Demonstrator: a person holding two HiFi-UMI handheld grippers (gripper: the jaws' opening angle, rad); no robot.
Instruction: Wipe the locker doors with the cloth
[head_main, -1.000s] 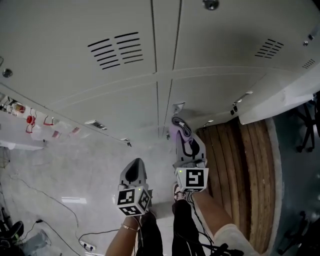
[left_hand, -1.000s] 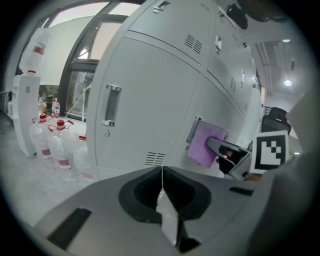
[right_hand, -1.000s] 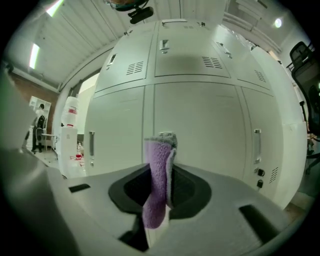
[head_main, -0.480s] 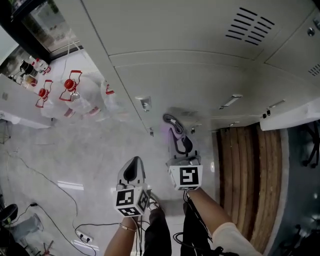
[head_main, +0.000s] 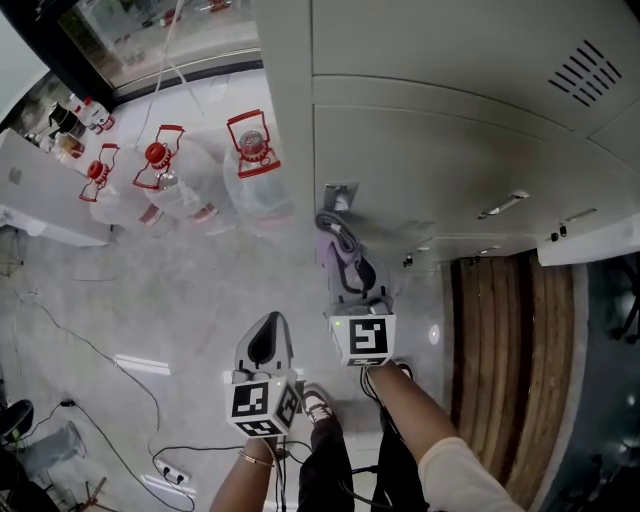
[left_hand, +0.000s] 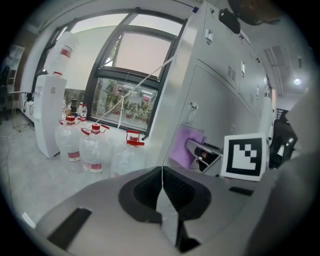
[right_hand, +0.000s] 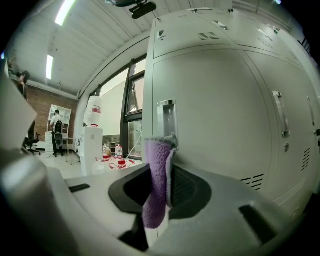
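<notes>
My right gripper (head_main: 342, 238) is shut on a purple cloth (right_hand: 157, 185), folded and standing up between the jaws. The cloth (head_main: 334, 250) sits close to the end locker door (head_main: 450, 160), just below its handle (head_main: 338, 197); touch cannot be told. In the right gripper view the door (right_hand: 225, 120) fills the right side, with the handle (right_hand: 167, 120) straight ahead of the cloth. My left gripper (head_main: 268, 342) hangs lower and to the left, shut with nothing in it. In the left gripper view its jaws meet in a thin line, and the cloth (left_hand: 186, 147) shows as a purple patch beside the lockers.
Several large water jugs with red caps (head_main: 190, 180) stand on the floor left of the lockers. A water dispenser (left_hand: 50, 115) stands by the window. Cables (head_main: 120, 390) lie on the floor at lower left. A wooden bench (head_main: 510, 340) runs along the right.
The view has swung left along the lockers: the jugs now sit near the top centre. My right gripper with the cloth has moved up to the end door's handle. The left gripper stays low.
</notes>
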